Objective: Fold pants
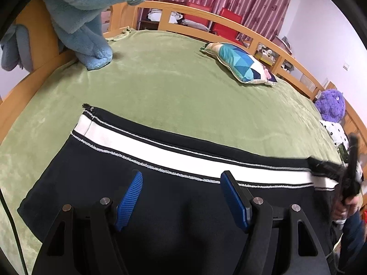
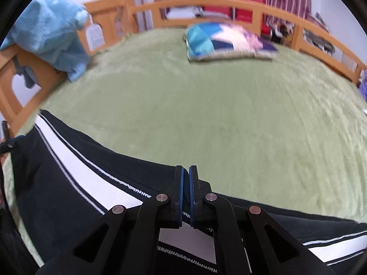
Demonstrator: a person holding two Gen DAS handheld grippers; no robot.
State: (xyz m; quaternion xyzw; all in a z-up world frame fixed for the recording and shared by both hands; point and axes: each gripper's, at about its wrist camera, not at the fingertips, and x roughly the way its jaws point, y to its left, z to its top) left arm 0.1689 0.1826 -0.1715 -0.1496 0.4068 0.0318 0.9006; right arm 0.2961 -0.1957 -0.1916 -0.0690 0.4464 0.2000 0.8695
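Here the black track pants (image 1: 160, 206) with a white side stripe (image 1: 183, 155) are laid flat across the green blanket (image 1: 172, 87) of a wooden-railed bed (image 1: 229, 23), and the first grasp of the fold is judged to be under way. The right gripper (image 2: 186, 183) is seen with its jaws pressed together, and the far dark edge of the pants, just beyond the stripe, seems to be pinched between the blue pads; the exact amount of cloth inside cannot be told. In the left wrist view this same gripper appears blurred at the right end of the garment, held by a hand (image 1: 348, 206).

The left gripper (image 1: 181, 197) is held above the dark cloth with its jaws standing apart. Nothing is caught between them: the fabric lies below and in front of the fingertips, and the stripe runs just ahead of them.

For the next move, a matching grip by the left jaws is called for, probably on the same far edge ahead of them, so that both ends can be lifted together and the pants brought over lengthwise. The edge should be taken evenly, otherwise the fold may come out crooked.

A patterned pillow (image 1: 243, 64) and a blue plush toy (image 1: 80, 23) lie well beyond the jaws and are not in the way.
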